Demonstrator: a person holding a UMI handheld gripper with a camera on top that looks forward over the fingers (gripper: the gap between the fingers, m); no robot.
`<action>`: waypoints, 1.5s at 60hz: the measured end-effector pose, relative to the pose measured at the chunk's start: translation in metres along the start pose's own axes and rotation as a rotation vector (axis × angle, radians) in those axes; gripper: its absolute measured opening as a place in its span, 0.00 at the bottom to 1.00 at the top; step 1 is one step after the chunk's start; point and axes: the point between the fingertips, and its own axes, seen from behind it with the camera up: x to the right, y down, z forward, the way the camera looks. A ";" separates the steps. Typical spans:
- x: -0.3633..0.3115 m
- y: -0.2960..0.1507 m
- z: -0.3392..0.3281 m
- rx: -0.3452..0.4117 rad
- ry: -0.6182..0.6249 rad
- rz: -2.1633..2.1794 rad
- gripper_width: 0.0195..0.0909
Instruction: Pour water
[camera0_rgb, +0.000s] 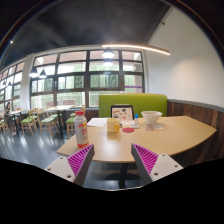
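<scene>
So the gripper sits at the bottom centre of the frame, fingers wide apart, nothing between them. Just beyond the left finger, left of centre, a bottle with a red label stands on the wooden table. A white bowl sits right of centre, near the green bench back.
</scene>
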 end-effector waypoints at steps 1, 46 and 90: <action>0.000 0.000 0.000 0.000 0.001 -0.001 0.85; -0.148 -0.020 0.200 0.144 -0.054 -0.050 0.86; -0.165 -0.034 0.288 0.022 -0.158 0.212 0.21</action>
